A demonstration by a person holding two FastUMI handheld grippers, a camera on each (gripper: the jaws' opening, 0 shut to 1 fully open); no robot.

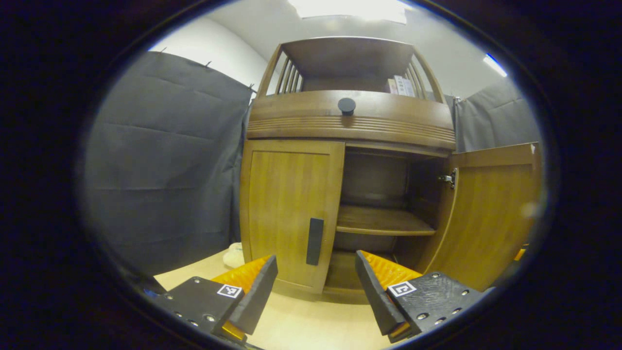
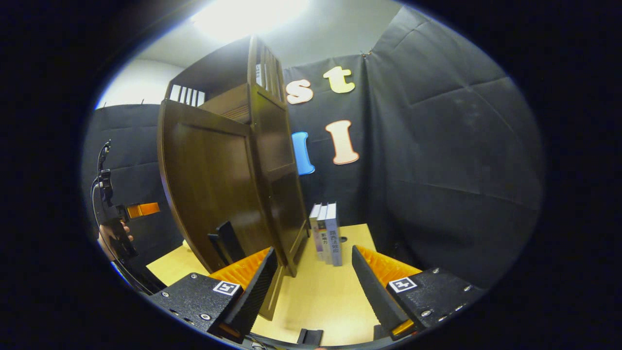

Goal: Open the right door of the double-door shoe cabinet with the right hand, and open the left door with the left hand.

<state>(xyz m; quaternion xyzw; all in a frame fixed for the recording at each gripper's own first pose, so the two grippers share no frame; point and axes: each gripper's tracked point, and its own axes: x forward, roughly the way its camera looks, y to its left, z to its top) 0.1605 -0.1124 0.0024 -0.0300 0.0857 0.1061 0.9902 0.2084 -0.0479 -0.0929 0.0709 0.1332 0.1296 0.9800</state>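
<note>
Right door (image 1: 491,214) stands open, left door (image 1: 289,209) closed; both tongs spread and empty, left tongs (image 1: 316,291) risk slipping off the handle (image 1: 315,241) if misaligned.

The shoe cabinet (image 1: 347,165) stands on the desk (image 1: 311,321) at the centre of the left gripper view. Its left door (image 1: 289,209) is closed at centre-left, and its right door (image 1: 491,214) stands swung out at right. A shelf (image 1: 384,221) lies inside between them. In the right gripper view, books (image 2: 326,233) stand on the desk right of the cabinet.
</note>
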